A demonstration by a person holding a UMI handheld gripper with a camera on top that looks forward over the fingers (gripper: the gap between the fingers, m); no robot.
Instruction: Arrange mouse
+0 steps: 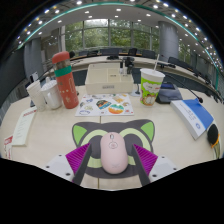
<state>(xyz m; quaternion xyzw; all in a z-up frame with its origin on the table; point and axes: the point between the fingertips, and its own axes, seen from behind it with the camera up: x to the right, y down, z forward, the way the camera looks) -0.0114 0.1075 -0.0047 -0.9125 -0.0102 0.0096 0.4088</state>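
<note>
The gripper (113,163) is spread, its two fingers standing wide with the purple pads (80,161) facing inward, and the pink mouse (113,152) lies between them — a gap shows at either side, so neither pad presses on it. The mouse rests on a dark mat (112,131) with green cat-ear shapes, its narrow end pointing away from the gripper. The mat sits on a pale table (45,140). Just beyond the mat lies a printed sheet (102,104) with coloured pictures. Farther ahead and to the left stands a red bottle (66,83) with a green band near its top, beside a white box (44,95). Ahead to the right stands a paper cup (151,86) with a green pattern, and right of it — nearer the gripper — a blue and white book (194,116). Beyond the table there are more desks and chairs under rows of ceiling lights.
</note>
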